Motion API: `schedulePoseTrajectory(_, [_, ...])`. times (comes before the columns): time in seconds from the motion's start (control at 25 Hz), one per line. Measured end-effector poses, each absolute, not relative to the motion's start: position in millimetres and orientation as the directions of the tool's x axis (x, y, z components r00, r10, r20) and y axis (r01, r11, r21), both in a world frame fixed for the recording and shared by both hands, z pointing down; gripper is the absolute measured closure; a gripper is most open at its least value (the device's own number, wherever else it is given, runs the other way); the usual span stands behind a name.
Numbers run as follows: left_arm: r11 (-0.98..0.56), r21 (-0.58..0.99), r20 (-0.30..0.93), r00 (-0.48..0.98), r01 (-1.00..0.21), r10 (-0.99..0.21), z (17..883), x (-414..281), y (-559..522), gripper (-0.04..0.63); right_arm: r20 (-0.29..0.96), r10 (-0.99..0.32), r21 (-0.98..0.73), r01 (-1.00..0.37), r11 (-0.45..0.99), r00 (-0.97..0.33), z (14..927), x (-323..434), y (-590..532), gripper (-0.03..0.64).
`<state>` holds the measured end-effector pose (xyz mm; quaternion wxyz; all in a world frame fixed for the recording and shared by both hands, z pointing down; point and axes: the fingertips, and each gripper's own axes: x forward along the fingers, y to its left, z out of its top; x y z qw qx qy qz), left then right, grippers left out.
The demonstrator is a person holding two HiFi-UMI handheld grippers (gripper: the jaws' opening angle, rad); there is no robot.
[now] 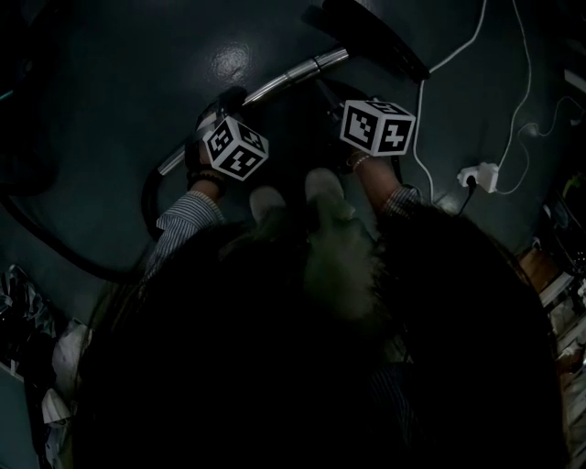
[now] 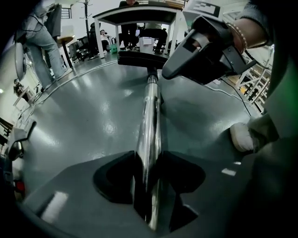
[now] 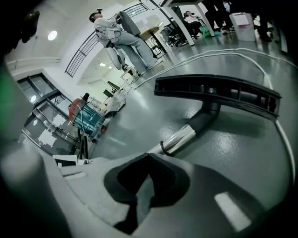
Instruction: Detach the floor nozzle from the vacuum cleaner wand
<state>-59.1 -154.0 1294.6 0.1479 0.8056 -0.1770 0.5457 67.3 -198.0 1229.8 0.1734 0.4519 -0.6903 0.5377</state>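
The chrome wand [image 2: 151,116] runs across the floor from between my left gripper's [image 2: 149,158] jaws to the black floor nozzle [image 2: 139,59]. The left pads close against both sides of the tube. In the head view the wand [image 1: 293,78] slants up to the nozzle [image 1: 371,32], with the left marker cube [image 1: 236,149] over its lower part. My right gripper [image 3: 146,158] is shut and empty. It hovers over the wand's end [image 3: 179,139], where the nozzle's black neck [image 3: 207,116] joins the nozzle [image 3: 219,93]. It also shows in the left gripper view [image 2: 170,72].
A white cable [image 1: 462,46] and a plug socket [image 1: 481,174] lie on the floor at the right. A black hose [image 1: 55,247] curves off at the left. The person's shoes [image 1: 325,188] stand close behind the wand. A table [image 2: 139,14] and standing people [image 2: 39,37] are beyond the nozzle.
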Motion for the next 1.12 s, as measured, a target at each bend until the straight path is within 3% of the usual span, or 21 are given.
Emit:
schedulePoseTrajectory(0.28, [-0.901, 0.101, 0.926, 0.372, -0.422, -0.07, 1292.5, -59.1, -150.0, 0.411, 0.723, -0.476, -0.565, -0.825, 0.01, -0.501, 1222.9, 76.2, -206.6, 0.615])
schedulePoseTrajectory(0.64, [-0.892, 0.079, 0.916, 0.386, -0.446, -0.112, 1249.8, -53.5, -160.0, 0.411, 0.704, -0.53, -0.523, -0.85, 0.063, -0.473, 1169.2, 86.4, -224.7, 0.614])
schedulePoseTrajectory(1.12, [-0.864, 0.047, 0.894, 0.407, -0.501, -0.188, 1089.5, -61.8, -176.0, 0.408, 0.576, -0.639, -0.597, -0.796, 0.097, -0.51, 1005.9, 72.5, -244.7, 0.614])
